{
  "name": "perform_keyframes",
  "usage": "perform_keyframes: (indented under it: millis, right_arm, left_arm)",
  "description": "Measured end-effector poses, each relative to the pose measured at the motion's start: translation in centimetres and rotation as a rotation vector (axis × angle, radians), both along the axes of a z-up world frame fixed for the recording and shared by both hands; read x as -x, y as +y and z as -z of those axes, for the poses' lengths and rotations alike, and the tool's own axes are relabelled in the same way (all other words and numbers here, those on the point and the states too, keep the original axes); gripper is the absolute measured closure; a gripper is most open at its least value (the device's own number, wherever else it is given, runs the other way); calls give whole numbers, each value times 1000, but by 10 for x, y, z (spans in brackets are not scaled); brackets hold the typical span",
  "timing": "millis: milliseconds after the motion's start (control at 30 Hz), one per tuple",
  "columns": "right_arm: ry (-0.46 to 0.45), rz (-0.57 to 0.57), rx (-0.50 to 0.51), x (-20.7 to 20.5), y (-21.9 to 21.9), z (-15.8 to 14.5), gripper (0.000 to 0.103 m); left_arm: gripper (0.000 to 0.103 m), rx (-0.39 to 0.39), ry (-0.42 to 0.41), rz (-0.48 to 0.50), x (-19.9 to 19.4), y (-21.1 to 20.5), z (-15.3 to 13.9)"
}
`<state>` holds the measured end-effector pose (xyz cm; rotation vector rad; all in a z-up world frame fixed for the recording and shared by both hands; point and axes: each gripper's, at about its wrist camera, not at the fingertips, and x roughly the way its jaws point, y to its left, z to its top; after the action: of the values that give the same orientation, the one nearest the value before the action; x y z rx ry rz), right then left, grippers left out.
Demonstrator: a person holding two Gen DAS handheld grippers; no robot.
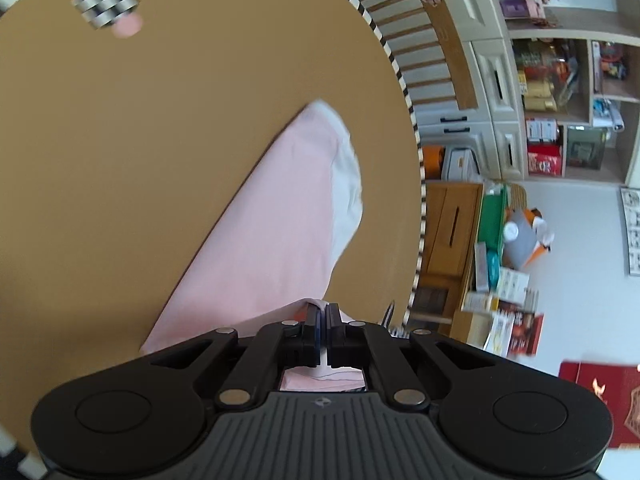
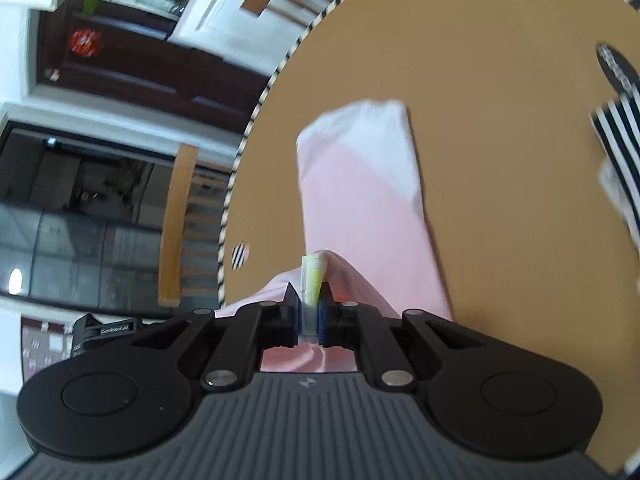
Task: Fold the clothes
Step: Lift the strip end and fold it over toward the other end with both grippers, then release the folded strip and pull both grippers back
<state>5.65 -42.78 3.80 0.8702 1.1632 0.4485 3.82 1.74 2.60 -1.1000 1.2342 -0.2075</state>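
Left wrist view: left claw (image 1: 323, 312) pinches the pink garment (image 1: 280, 208); right claw (image 2: 309, 300) clamps its hem (yellow tag (image 2: 312, 280) included) above the counter (image 1: 160, 140).

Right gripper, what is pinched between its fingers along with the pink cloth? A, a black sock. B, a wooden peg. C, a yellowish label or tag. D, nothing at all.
C: in the right wrist view the right gripper is shut on the pink cloth, and a pale yellowish tag stands up between its fingers, over the brown table.
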Motion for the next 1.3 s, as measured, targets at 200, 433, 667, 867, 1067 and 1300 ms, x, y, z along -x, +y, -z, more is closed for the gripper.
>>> perform_keyframes:
  millis: [200, 433, 667, 867, 1067, 1300]
  right_arm:
    - [48, 65, 77, -109, 18, 34, 95]
    - [200, 145, 141, -187, 40, 108, 88]
    - [62, 165, 169, -188, 21, 99, 65]
    - [-582, -406, 684, -124, 80, 51, 68]
    - [-627, -513, 710, -129, 111, 86, 67]
    - [-505, -485, 564, -153, 114, 108, 97]
  left_arm:
    - [101, -3, 71, -47, -109, 27, 29]
    - [100, -38, 213, -114, -211, 12, 106]
    - [70, -75, 21, -36, -236, 20, 93]
    - [70, -679, -820, 599, -168, -27, 25]
    - [70, -741, -894, 822, -151, -50, 43]
    - [64, -696, -709, 653, -180, -47, 66]
